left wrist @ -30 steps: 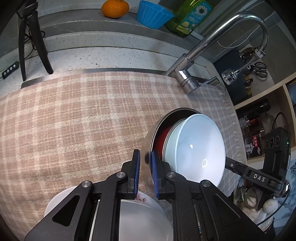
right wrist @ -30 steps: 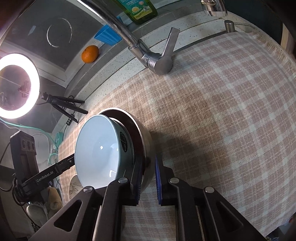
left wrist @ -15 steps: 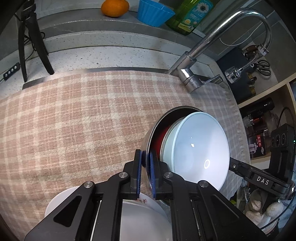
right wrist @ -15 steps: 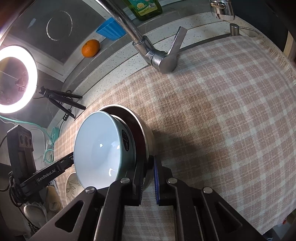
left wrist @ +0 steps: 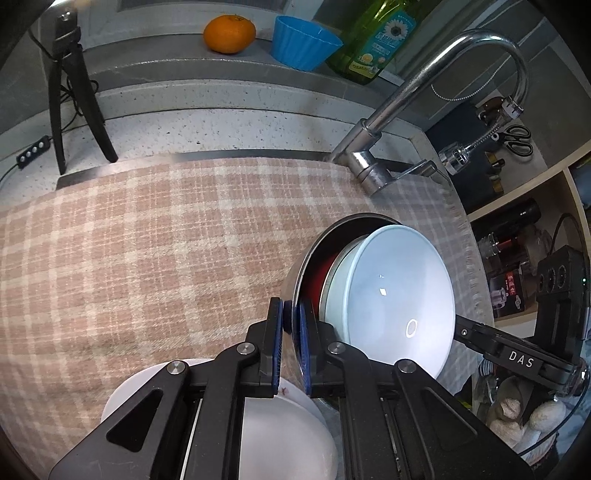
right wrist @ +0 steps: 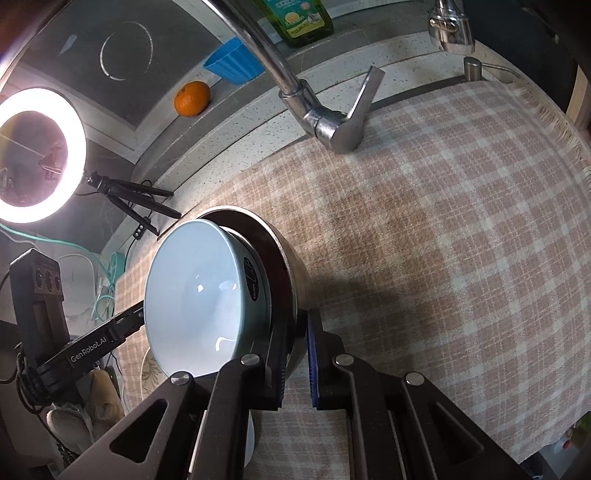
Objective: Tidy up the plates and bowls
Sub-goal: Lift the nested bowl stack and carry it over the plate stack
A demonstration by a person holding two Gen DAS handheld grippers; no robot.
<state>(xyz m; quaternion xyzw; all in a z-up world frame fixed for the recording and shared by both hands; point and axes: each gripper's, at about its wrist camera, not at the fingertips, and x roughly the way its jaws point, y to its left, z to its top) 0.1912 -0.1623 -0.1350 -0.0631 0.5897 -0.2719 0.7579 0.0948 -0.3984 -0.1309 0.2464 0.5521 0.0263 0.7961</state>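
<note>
A steel bowl (left wrist: 314,251) holds a nested stack: a red bowl (left wrist: 317,284) and, on top, a pale blue bowl (left wrist: 395,295). My left gripper (left wrist: 291,321) is shut on the steel bowl's near rim, one pad inside and one outside. In the right wrist view the same steel bowl (right wrist: 291,266) and pale blue bowl (right wrist: 195,295) appear, with my right gripper (right wrist: 297,332) shut on the opposite rim. Each gripper's arm shows in the other view, beyond the bowls. A white plate (left wrist: 288,435) lies under the left gripper. I cannot tell whether the stack rests on the cloth.
A checked cloth (left wrist: 147,240) covers the worktop. A chrome faucet (left wrist: 373,173) rises at the back, with an orange (left wrist: 229,33), a blue cup (left wrist: 304,42) and a green bottle (left wrist: 376,40) on the ledge. A ring light (right wrist: 37,155) on a tripod stands left.
Both grippers' jaws have closed from a wider gap onto the steel bowl's rim. The hands and the stack have barely shifted.
</note>
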